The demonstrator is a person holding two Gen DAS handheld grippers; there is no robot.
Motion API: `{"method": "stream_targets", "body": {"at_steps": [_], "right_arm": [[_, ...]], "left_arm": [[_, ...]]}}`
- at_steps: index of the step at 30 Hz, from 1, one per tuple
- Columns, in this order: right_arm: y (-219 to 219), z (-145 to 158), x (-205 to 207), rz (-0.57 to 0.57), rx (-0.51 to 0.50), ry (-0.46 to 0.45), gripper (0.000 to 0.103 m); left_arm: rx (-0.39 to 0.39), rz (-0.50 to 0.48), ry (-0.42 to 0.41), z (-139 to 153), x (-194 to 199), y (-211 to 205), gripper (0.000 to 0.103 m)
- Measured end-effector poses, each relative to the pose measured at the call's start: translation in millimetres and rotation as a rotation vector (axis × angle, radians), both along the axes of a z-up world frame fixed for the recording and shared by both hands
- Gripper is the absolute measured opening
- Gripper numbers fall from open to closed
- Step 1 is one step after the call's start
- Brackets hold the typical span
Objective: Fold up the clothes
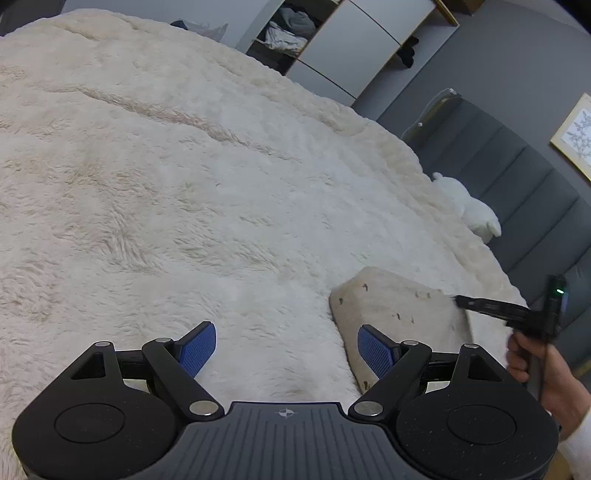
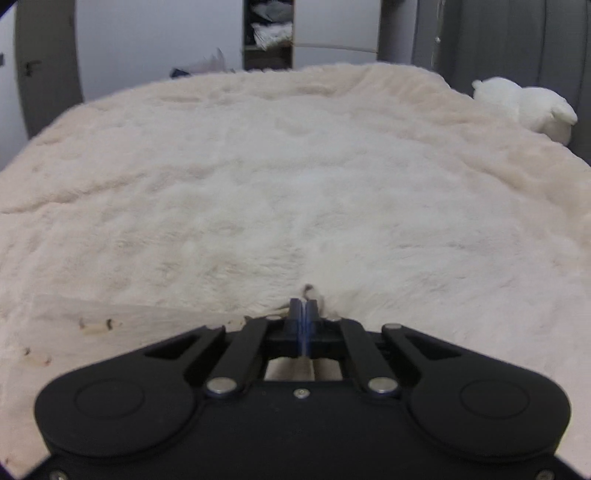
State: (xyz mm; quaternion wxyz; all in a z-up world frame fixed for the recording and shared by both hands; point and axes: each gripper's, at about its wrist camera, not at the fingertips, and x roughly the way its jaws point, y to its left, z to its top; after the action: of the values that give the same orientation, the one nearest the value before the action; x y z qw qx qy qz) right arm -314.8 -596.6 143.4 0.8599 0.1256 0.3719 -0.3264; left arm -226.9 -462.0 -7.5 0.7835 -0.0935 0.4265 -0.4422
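My left gripper (image 1: 286,350) stands wide, its blue pads (image 1: 195,347) apart over the fluffy cream blanket (image 1: 184,184) that covers the bed, with nothing between them. Its right pad sits just in front of the folded cream garment (image 1: 395,317), which lies flat on the blanket near the bed's near edge; small dark marks dot its surface, though I cannot make out what they are. The garment's lower corner is hidden behind my gripper's linkage.

In the left wrist view, the right gripper (image 1: 461,300) comes in from the right edge, its tip at the garment's far right side; the hand (image 1: 532,365) holding it is cut off by the frame.

From the right wrist view, the right gripper (image 2: 303,308) is closed tight, and a small tuft of pale fabric shows just past its tips. That view is blurred, and I cannot tell whether the tuft belongs to the garment (image 2: 92,332) or the blanket.

A white plush toy (image 2: 524,107) lies at the bed's far right. Beyond the bed, open shelves (image 1: 284,33) hold crumpled cloth, too small to identify.
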Motion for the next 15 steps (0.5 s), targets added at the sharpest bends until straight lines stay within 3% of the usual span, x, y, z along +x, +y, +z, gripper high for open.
{"method": "stream_targets", "body": {"at_steps": [1, 3, 5, 8, 15], "right_arm": [[-1, -3, 2, 0.006, 0.011, 0.021, 0.010], [-4, -9, 6, 0.019, 0.034, 0.063, 0.012], [1, 3, -16, 0.034, 0.055, 0.026, 0.017], [12, 24, -60, 0.062, 0.093, -0.041, 0.040], [57, 10, -151, 0.126, 0.211, 0.064, 0.041]], "left_arm": [[0.009, 0.000, -0.002, -1, -1, 0, 0.081], [0.029, -0.004, -0.009, 0, -2, 1, 0.081], [0.027, -0.011, -0.016, 4, -3, 0, 0.081], [0.007, -0.025, -0.015, 9, -6, 0, 0.081], [0.027, -0.069, -0.005, 9, -22, -12, 0.082]]}}
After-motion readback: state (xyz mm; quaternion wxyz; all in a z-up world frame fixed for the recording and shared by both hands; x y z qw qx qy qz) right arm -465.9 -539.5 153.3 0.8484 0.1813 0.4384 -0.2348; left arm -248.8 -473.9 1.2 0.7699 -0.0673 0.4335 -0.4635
